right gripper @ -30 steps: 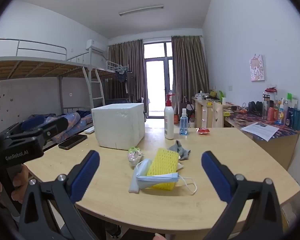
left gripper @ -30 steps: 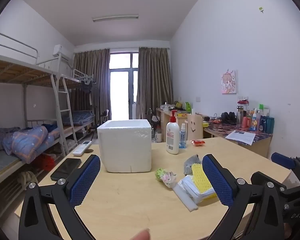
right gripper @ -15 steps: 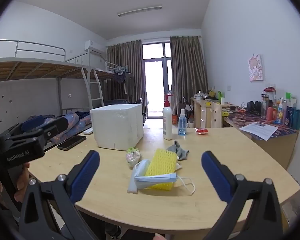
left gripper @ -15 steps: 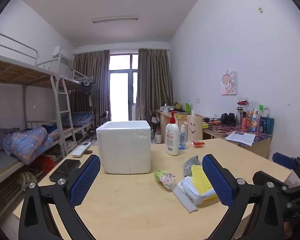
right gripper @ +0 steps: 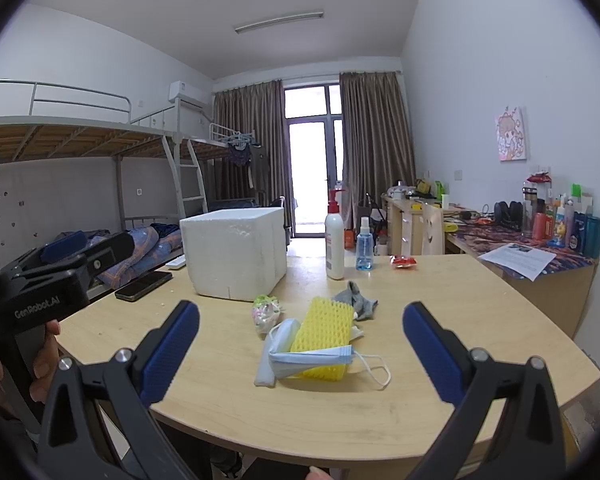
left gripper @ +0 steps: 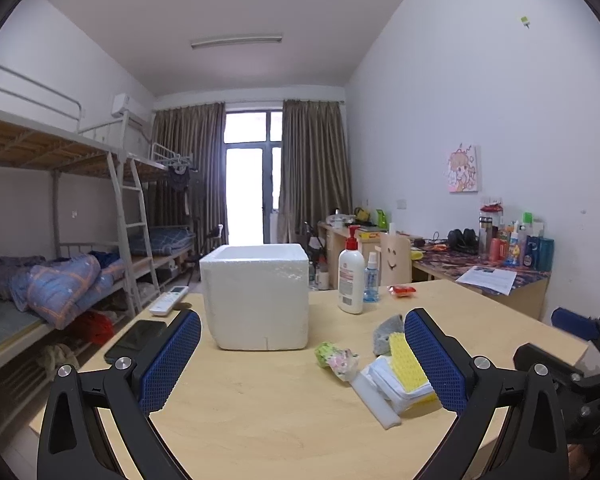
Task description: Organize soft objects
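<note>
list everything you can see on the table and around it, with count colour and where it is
foam box: 1, white, table's far left
yellow sponge: 1, yellow, mid table, in the pile
face mask: 1, light blue, draped over the sponge's near end
grey cloth: 1, grey, behind the sponge
floral bundle: 1, green and pink, left of the sponge
lotion bottle: 1, white with red pump, far side
spray bottle: 1, clear blue, right of the lotion
phone: 1, black, left edge
table: 1, light wood
left tool: 1, black, blue pads, open
right tool: 1, black, blue pads, open
</note>
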Motion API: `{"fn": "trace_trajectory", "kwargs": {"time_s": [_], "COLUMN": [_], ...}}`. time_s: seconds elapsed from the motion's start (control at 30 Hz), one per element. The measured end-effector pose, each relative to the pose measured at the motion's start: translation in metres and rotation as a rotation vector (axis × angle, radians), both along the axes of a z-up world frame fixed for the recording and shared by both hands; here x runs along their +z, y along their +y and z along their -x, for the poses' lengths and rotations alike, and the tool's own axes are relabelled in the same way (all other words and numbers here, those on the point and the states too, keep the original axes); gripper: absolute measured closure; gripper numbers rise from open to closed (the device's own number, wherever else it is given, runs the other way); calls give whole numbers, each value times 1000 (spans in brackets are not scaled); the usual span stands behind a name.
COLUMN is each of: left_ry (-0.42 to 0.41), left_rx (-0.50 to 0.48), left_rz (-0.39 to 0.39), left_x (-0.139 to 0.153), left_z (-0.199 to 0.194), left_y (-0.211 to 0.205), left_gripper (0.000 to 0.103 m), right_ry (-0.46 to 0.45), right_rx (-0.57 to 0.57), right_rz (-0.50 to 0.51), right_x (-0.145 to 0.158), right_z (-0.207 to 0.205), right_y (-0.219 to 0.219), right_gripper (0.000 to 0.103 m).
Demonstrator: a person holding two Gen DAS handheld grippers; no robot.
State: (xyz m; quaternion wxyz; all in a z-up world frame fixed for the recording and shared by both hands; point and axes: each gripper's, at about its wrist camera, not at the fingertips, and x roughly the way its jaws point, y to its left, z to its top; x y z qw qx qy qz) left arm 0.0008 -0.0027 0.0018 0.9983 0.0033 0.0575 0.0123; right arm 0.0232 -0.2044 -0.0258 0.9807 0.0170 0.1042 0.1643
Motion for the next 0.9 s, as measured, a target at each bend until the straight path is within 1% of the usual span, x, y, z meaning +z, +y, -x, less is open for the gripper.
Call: {"fn": "trace_trajectory", "kwargs": {"time_s": [0.07, 0.17, 0.33, 0.67, 0.9], "left_ry": [2, 4, 13, 8, 21], "left_rx": [4, 5, 5, 9, 5], "left_rz": [-15, -2, -10, 1, 0], "left_x": [-1, -1, 0, 0, -2], "left_z": [0, -1, -2, -4, -5], "left_y": [-1, 1, 2, 1, 1], "left_gripper": [1, 1, 1, 1, 1], "right_ry": [-1, -4, -4, -2, -3], "right_rx": [0, 1, -5, -7, -4], "right_rz": [-2, -4, -2, 0, 12], "right_x": [0, 0, 0, 2, 2], "right_z": [0, 1, 3, 4, 2], "right_y": [0, 0, 2, 1, 3], "right_gripper": [0, 0, 0, 0, 0]}}
